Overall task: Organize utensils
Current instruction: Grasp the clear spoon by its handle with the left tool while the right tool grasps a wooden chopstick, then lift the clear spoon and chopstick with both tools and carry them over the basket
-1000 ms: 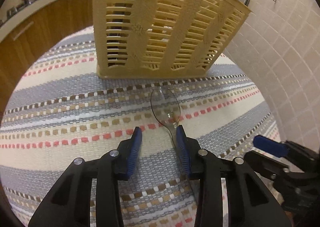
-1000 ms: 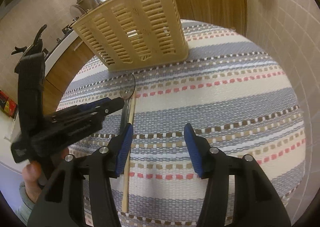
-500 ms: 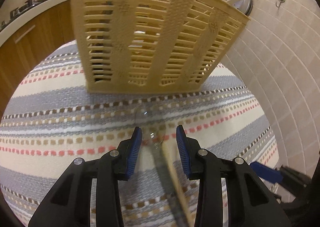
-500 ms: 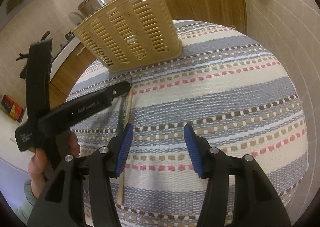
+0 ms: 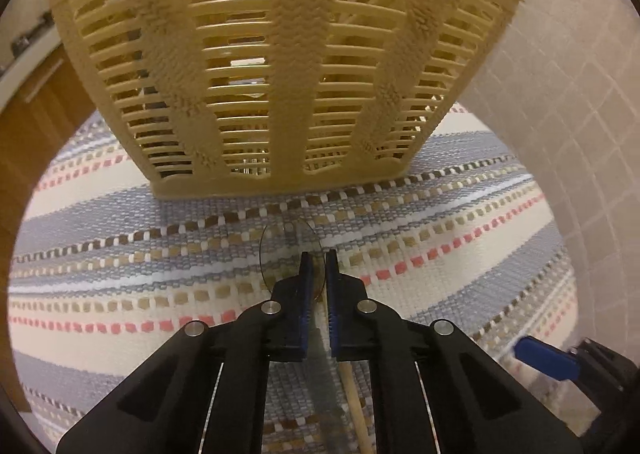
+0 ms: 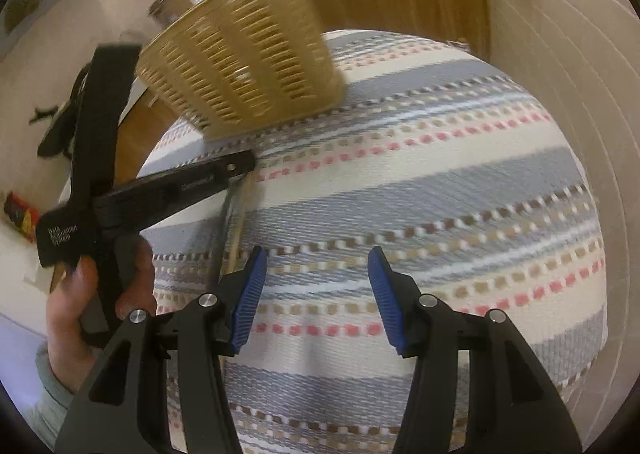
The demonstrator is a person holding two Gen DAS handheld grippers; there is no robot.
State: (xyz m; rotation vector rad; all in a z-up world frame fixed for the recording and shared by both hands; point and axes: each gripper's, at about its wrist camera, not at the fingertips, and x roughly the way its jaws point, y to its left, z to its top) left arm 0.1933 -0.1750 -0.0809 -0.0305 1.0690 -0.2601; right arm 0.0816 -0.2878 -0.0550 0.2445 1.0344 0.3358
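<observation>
Pinching clear spoon (image 5: 289, 258): left hand-held gripper (image 5: 314, 268), near basket (image 5: 280, 66).

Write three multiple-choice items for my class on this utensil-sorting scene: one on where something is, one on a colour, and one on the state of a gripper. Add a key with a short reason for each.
1. Where does the slatted basket stand?
A. On the striped cloth, beyond the clear spoon
B. On the wooden counter
C. Held in the right gripper

2. What colour are the pads of the right gripper?
A. Red
B. Blue
C. Yellow

3. What is the state of the left gripper?
A. Wide open above the basket
B. Shut on a wooden stick
C. Shut on the clear spoon

Key:
1 A, the left wrist view shows the basket's base on the cloth, behind the spoon bowl.
2 B, both pads show blue in the right wrist view.
3 C, its pads are closed around the spoon's neck, while the wooden stick lies beside it.
</observation>
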